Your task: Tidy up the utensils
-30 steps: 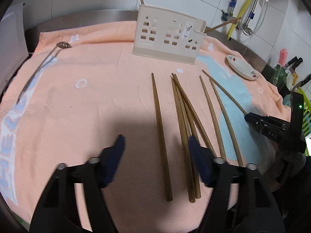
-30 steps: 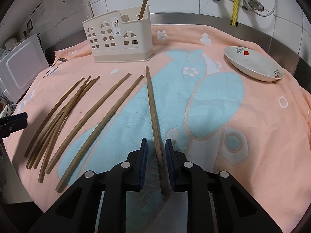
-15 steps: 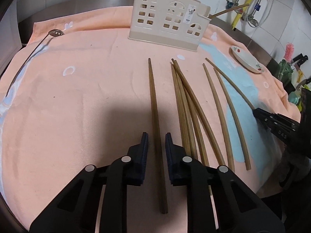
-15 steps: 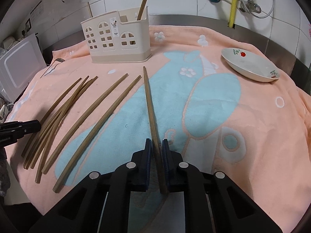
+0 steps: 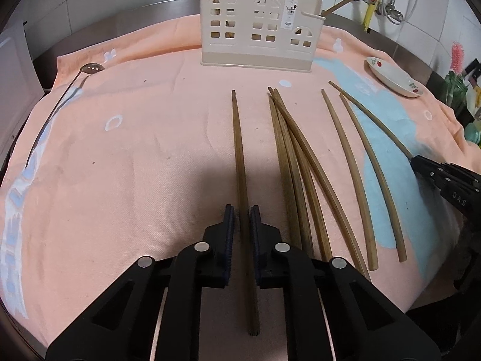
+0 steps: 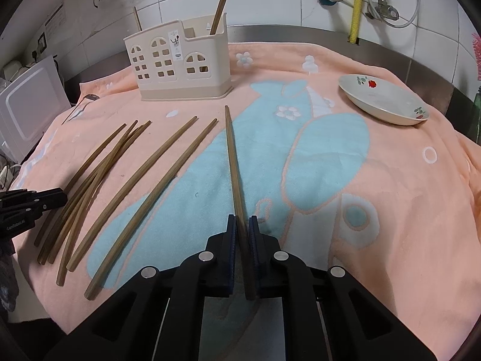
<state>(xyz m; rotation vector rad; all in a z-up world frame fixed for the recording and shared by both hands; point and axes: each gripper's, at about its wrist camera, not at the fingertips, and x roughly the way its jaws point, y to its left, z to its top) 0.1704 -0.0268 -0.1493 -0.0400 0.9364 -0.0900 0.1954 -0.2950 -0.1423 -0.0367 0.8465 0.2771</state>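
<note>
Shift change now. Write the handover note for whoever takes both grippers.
Left gripper: shut on the leftmost chopstick.
Right gripper: shut on the rightmost chopstick.
Both sticks look flat on the towel, not yet lifted.
Done: two chopsticks stand in the holder.
Left: six loose chopsticks between the grippers, plus a ladle at the towel's far left.

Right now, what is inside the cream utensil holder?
Two wooden chopsticks stand in the utensil holder: one in the lower end compartment, one at the far end. Its walls hide the bottom.

Chopsticks (image 5: 303, 180) before holder (image 5: 258, 42), on towel (image 5: 135, 156)
</note>
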